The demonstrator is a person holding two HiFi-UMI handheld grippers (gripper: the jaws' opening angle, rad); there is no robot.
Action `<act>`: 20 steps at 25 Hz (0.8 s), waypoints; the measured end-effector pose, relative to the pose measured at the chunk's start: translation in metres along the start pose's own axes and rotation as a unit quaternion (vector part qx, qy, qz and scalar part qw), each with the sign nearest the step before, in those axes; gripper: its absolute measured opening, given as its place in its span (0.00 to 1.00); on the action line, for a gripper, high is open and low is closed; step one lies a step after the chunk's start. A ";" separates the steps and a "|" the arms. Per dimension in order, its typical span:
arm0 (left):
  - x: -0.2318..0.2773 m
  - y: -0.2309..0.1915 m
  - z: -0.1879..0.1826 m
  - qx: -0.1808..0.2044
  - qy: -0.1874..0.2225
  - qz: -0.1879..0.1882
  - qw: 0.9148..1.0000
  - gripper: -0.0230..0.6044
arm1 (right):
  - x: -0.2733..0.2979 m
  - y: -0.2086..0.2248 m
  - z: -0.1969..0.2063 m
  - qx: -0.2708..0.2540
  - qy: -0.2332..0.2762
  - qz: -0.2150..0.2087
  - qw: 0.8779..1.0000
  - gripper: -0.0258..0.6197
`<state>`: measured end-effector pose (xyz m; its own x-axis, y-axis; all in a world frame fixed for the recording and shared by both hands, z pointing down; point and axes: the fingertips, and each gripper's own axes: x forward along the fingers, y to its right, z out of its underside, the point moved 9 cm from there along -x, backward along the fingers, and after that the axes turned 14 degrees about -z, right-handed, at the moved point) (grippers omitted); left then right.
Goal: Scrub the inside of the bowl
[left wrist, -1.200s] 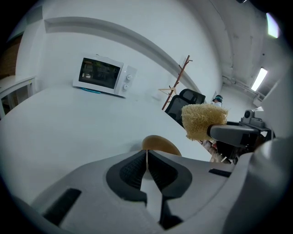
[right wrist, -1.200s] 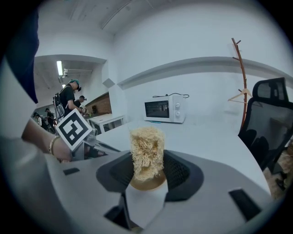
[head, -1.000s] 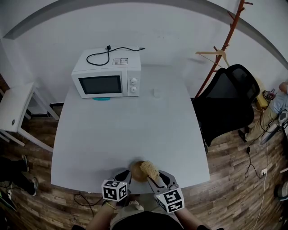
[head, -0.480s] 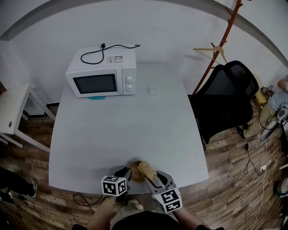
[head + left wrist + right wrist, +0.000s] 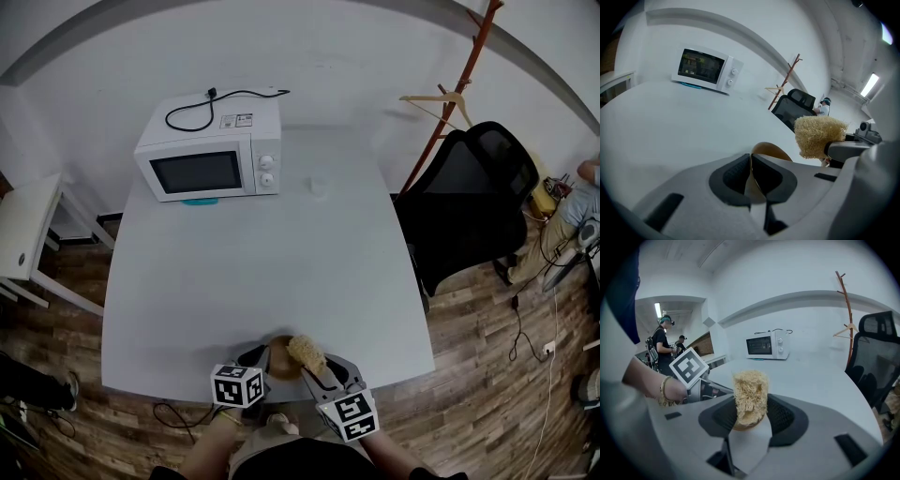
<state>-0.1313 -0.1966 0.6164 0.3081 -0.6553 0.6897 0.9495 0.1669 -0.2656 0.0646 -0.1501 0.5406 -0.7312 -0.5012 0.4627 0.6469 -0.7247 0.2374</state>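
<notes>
The scrubbing seems hardly begun. The right tongs (image 5: pixel 749 420) pinch a dry, straw-coloured loofah (image 5: pixel 749 394) over the bowl (image 5: pixel 279 360), which sits at the near edge of the bench (image 5: pixel 253 262). The left tongs (image 5: pixel 751 165) are closing on its thin rim. The bowl is small and brown, and no foam shows.

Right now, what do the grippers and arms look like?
Both the left gripper and right gripper are light grey moulded shells with black ribbed pads, each carrying a white cube with black square markers. A gold bracelet circles the left wrist. Left jaws are closing, bowl rim between them.
</notes>
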 end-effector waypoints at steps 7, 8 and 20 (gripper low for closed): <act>-0.013 0.004 -0.005 0.004 0.019 -0.003 1.000 0.09 | 0.001 -0.008 0.003 -0.003 -0.006 -0.013 1.000 0.31; -0.015 0.005 -0.005 0.005 0.022 -0.004 1.000 0.09 | 0.002 -0.009 0.003 -0.004 -0.007 -0.016 1.000 0.31; -0.050 0.020 -0.010 0.025 0.054 0.002 0.998 0.09 | 0.007 -0.030 0.006 -0.026 -0.054 -0.033 0.998 0.31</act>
<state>-0.1283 -0.1680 0.5704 0.3058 -0.7299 0.6113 0.9511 0.2043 -0.2318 0.0413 -0.1296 0.5418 -0.7425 -0.3999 0.5374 0.5841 -0.7792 0.2273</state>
